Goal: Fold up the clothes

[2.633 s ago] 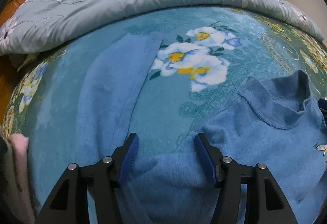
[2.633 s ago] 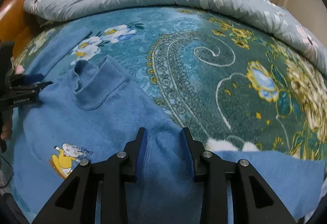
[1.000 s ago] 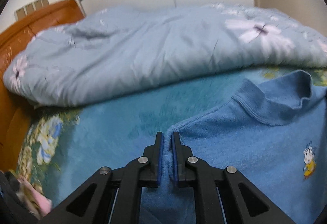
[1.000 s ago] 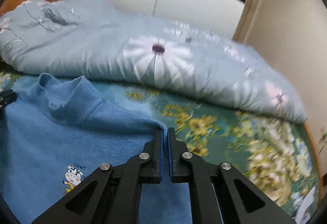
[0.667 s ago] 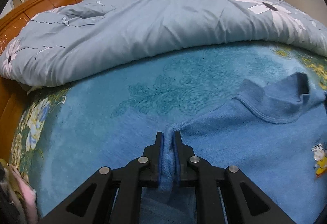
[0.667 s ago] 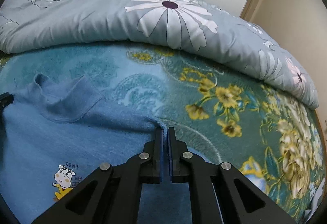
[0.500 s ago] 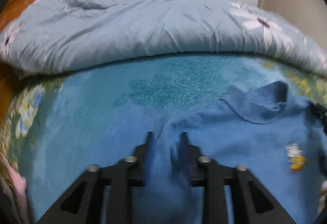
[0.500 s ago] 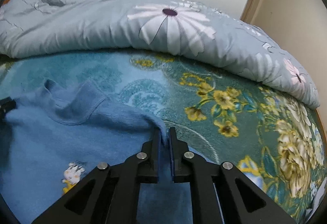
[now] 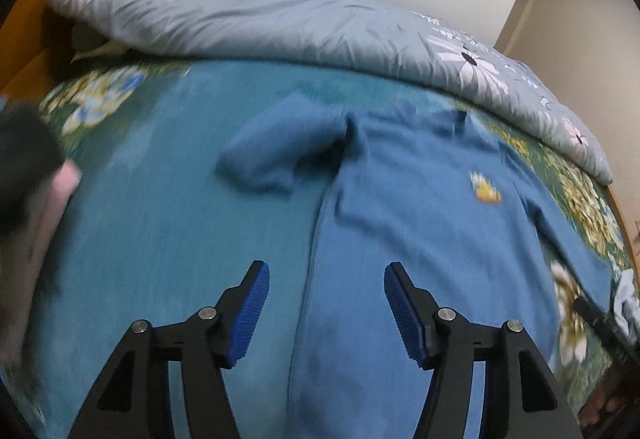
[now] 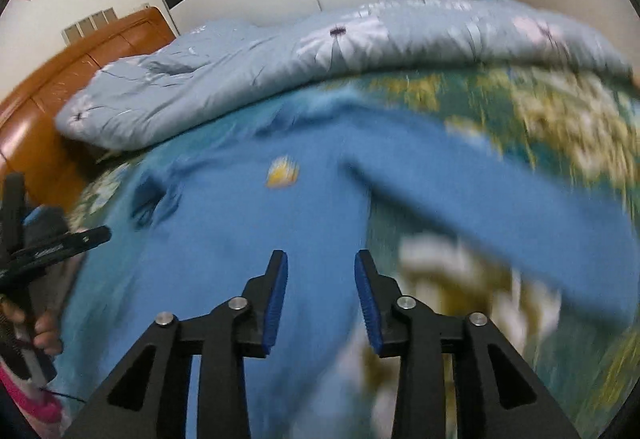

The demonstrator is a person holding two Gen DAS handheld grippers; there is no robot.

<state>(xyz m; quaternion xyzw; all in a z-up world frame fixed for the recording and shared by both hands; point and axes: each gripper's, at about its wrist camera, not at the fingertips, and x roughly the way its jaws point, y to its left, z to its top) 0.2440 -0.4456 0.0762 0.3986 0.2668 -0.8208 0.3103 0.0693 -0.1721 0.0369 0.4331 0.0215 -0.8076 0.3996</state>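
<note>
A blue long-sleeved top [image 9: 420, 207] with a small yellow cartoon print [image 9: 486, 189] lies face up on the flowered blanket. Its left sleeve [image 9: 276, 151] lies bunched near the shoulder. In the right wrist view the top [image 10: 240, 223] shows with its other sleeve [image 10: 480, 207] stretched out to the right. My left gripper [image 9: 326, 313] is open and empty above the top's left side edge. My right gripper [image 10: 320, 299] is open and empty above the top's right side edge. Both views are blurred.
A grey-blue flowered duvet [image 9: 260, 19] is heaped along the far side of the bed. The teal flowered blanket [image 9: 160, 199] covers the bed. A wooden headboard [image 10: 80, 59] stands at the left. The left gripper's body and the hand holding it [image 10: 36, 279] show at the right view's left edge.
Both grippers were shut on the top's shoulders; now both are open and empty and have pulled back toward the top's lower body. The top lies flat on the bed.
</note>
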